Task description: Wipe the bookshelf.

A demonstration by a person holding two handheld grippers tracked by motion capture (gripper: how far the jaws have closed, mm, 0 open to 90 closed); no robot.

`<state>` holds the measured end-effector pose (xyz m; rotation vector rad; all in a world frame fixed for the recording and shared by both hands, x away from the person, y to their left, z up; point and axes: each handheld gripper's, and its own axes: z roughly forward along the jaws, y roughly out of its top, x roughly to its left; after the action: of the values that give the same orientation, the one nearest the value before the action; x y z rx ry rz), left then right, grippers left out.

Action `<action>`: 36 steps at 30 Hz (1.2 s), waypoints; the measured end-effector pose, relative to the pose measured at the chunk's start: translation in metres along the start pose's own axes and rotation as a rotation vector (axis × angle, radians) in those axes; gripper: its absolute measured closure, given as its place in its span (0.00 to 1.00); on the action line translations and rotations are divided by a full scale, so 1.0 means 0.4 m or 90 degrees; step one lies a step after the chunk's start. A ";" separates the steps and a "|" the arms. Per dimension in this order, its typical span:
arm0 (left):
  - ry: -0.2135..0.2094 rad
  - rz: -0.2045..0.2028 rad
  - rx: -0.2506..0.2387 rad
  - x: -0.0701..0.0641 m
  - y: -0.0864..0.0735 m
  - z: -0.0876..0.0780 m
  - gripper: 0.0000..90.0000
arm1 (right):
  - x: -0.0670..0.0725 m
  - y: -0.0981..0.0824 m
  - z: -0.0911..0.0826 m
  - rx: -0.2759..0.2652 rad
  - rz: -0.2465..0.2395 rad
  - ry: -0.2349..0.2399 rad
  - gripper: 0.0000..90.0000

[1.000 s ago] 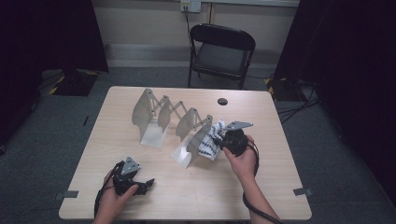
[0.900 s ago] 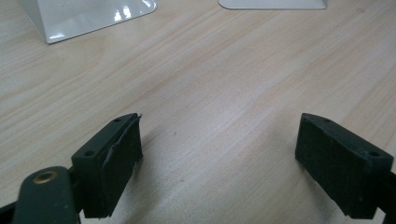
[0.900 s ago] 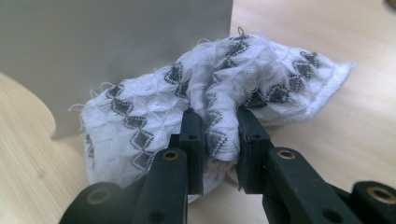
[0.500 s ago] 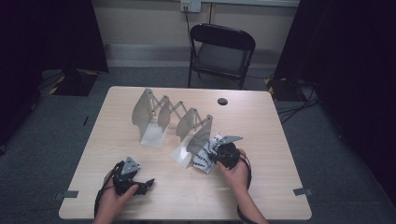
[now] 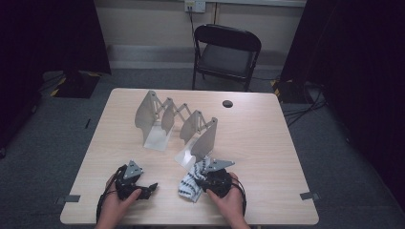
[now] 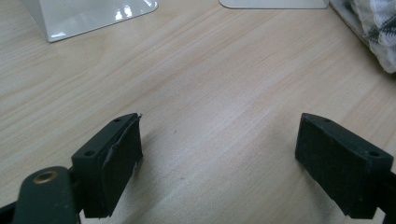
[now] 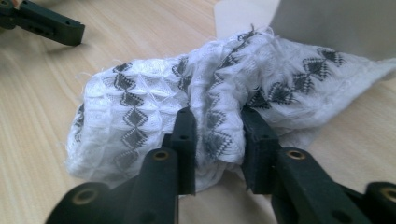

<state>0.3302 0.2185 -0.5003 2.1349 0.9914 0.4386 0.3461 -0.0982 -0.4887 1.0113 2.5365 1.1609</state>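
A white cloth [image 5: 190, 185] with black diamond patterns lies crumpled on the wooden table [image 5: 267, 143], just in front of the nearer metal rack [image 5: 200, 136]. My right gripper [image 5: 199, 180] pinches a fold of the cloth [image 7: 140, 107]. The fold fills the gap between the pads at the right gripper [image 7: 217, 116], whose jaws have just been opening. My left gripper [image 5: 150, 187] rests on the table at the near left. In its own view the left gripper [image 6: 217, 135] is open over bare wood. The cloth's edge [image 6: 380, 32] shows at that view's upper right.
Two accordion-style metal racks stand mid-table, the farther rack [image 5: 155, 117] to the left. A small black disc [image 5: 228, 103] lies near the far edge. A black folding chair [image 5: 227, 52] stands beyond the table. The left gripper [image 7: 42, 21] shows in the right gripper view.
My right hand has come toward the near edge and down, bringing the cloth from beside the nearer rack onto the table. The left hand has stayed put.
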 end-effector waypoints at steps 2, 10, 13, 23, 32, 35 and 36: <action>0.000 0.000 0.000 0.000 0.000 0.000 0.16 | -0.001 0.003 -0.007 0.008 -0.004 0.015 0.67; -0.001 -0.003 0.000 -0.001 -0.001 -0.001 0.16 | -0.057 -0.011 -0.066 0.018 -0.026 0.009 0.42; 0.003 -0.006 -0.003 -0.002 -0.003 -0.002 0.16 | -0.078 -0.029 -0.082 0.016 -0.016 -0.005 0.34; 0.003 -0.007 -0.002 -0.002 -0.003 -0.003 0.16 | -0.108 -0.056 -0.142 0.017 -0.020 -0.003 0.33; 0.003 -0.006 -0.002 -0.002 -0.003 -0.003 0.16 | -0.128 -0.110 -0.143 0.040 -0.017 -0.036 0.35; 0.005 -0.005 -0.003 -0.003 -0.003 -0.003 0.16 | -0.110 -0.100 -0.125 0.044 -0.026 -0.051 0.32; 0.005 -0.005 -0.003 -0.003 -0.003 -0.003 0.17 | -0.110 -0.100 -0.125 0.044 -0.026 -0.051 0.32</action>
<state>0.3279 0.2187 -0.5004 2.1263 1.0024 0.4451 0.3380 -0.1756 -0.4887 0.9967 2.5380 1.0068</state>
